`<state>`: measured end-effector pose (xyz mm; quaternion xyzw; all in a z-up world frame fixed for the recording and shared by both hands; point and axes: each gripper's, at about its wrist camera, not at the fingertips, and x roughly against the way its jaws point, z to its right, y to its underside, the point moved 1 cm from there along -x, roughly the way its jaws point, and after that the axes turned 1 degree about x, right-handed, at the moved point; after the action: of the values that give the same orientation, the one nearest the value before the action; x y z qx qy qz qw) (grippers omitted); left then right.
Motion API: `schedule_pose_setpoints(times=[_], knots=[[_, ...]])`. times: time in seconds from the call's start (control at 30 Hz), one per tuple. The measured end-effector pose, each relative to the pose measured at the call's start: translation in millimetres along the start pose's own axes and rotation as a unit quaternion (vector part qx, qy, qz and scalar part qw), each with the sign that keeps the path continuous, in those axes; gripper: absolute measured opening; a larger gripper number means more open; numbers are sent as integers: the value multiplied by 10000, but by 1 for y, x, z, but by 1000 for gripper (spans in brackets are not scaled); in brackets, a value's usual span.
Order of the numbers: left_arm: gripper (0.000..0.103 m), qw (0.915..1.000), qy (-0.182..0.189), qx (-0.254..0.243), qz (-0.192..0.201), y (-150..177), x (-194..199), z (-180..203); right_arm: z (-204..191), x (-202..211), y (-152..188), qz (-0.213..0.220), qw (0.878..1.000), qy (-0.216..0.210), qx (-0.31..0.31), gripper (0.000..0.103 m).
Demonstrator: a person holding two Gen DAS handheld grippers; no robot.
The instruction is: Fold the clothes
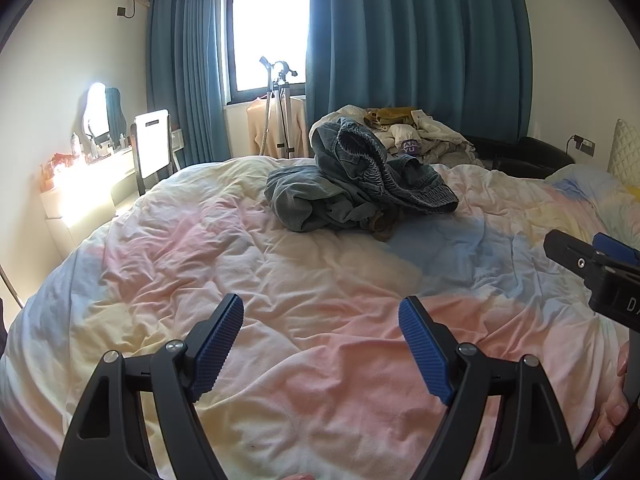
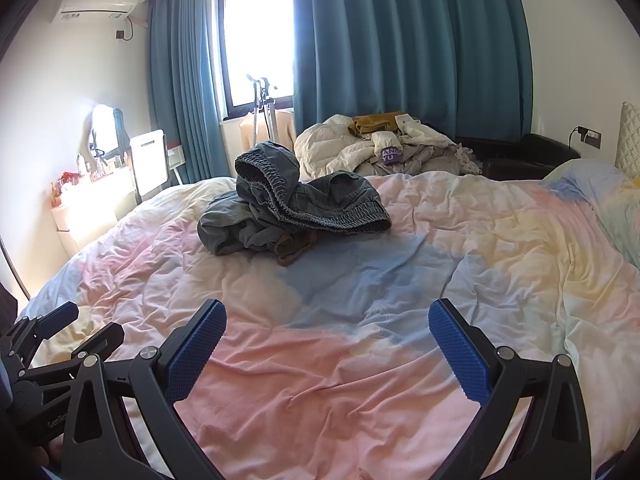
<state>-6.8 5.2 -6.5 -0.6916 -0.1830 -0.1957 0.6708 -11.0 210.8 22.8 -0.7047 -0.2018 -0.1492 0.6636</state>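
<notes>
A crumpled grey-blue denim garment [image 1: 352, 176] with an elastic waistband lies in a heap on the pastel duvet [image 1: 280, 280], past the middle of the bed; it shows in the right wrist view too [image 2: 288, 208]. A brown cord or strap [image 2: 292, 250] pokes out from under it. My left gripper [image 1: 322, 320] hovers open over the near part of the duvet, well short of the garment. My right gripper [image 2: 328, 320] is open too, likewise empty. Each gripper shows at the edge of the other's view.
A pile of cream, mustard and grey clothes [image 2: 384, 148] sits beyond the bed's far side. Blue curtains [image 2: 400, 40] and a window lie behind, a tripod stand [image 1: 280, 108] by the window, a dressing table with a mirror [image 1: 96, 152] at left, a pillow [image 2: 600, 184] at right.
</notes>
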Motion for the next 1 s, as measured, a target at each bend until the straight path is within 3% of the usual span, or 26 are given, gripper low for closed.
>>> schedule_pose_setpoints(times=[0.57,0.8,1.0], knots=[[82,9997,-87,-238,-50,-12,-18,6,9,-3,-13,69,9997,11,-222,103],[82,9989,-312,-153,-302,-51,-72,-2,13,-12,-11,-85,9998,132,-152,103],[82,9989,19,164,-444,-90,-129,0,30,-29,-9,-220,9982,-8,-553,103]])
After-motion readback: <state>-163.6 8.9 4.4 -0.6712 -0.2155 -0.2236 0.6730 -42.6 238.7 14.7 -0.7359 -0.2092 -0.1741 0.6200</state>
